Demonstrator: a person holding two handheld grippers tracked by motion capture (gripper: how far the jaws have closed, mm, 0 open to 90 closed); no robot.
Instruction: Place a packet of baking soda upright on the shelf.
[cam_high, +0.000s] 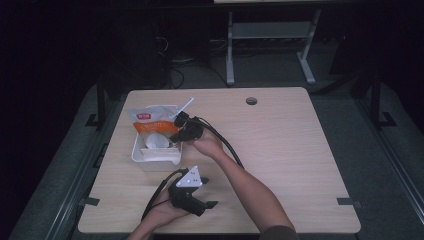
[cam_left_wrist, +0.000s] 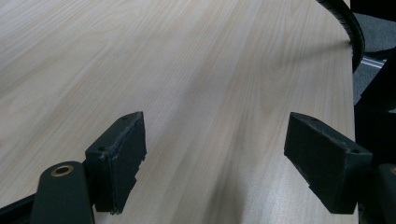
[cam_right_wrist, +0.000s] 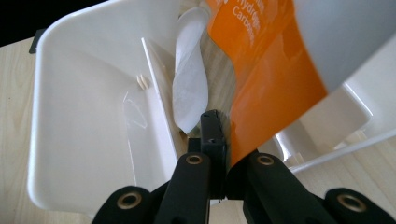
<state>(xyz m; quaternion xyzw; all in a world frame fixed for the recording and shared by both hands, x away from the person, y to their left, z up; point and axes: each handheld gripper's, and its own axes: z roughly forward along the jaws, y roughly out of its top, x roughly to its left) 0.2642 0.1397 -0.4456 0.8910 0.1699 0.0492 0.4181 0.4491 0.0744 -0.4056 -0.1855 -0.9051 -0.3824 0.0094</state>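
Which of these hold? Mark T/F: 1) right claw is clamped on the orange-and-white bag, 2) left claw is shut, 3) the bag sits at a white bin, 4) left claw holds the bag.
1) True: the right claw is shut on the orange-and-white bag.
2) False: the left claw stands wide open over the table.
3) True: the bag hangs into the white bin.
4) False: nothing sits between its jaws.
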